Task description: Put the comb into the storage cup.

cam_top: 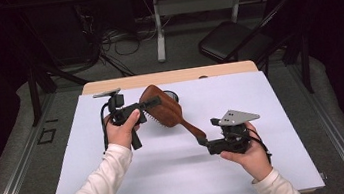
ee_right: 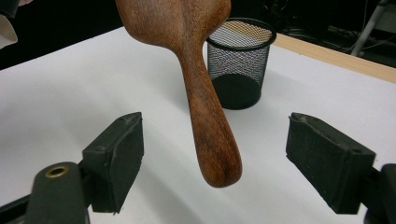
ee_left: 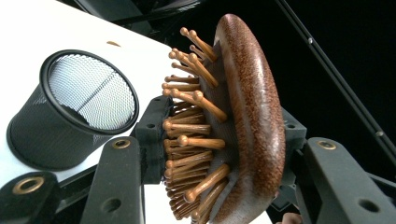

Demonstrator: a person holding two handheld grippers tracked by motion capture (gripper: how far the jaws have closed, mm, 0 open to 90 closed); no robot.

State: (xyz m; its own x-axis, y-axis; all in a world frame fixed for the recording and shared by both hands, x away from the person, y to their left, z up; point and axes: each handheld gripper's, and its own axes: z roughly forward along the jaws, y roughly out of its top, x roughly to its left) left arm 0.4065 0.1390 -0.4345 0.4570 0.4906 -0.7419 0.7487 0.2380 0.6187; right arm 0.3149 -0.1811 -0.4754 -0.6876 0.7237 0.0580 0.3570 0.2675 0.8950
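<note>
One wooden hairbrush (cam_top: 164, 110) is in hand, held up above the desk (cam_top: 185, 171), which is covered by a single white sheet. The brush has an oval head and one long handle, both of dark reddish-brown wood, and its many wooden pins with rounded tips face down and toward the person's left side.

Two grippers are at work, one in each hand. The left gripper (cam_top: 148, 105) is clamped on the hairbrush head: in the left gripper view one jaw presses in among the pins and the other against the smooth curved back, so the head (ee_left: 247, 126) stands on edge between them. The right gripper (cam_top: 205, 144) is spread wide. In the right gripper view its two black pads stand well apart on either side of the handle end (ee_right: 217, 154), and neither pad touches the wood; the handle hangs free in the gap between them.

One black wire-mesh cup (ee_right: 239, 63) stands upright on the desk, open at the top, beyond the brush and near the far edge. In the high view it is mostly hidden behind the brush head.

Behind the desk, one folding chair (cam_top: 233, 41) with a dark seat stands on the floor, and a bundle of cables (cam_top: 112, 42) lies there; their number cannot be counted.
</note>
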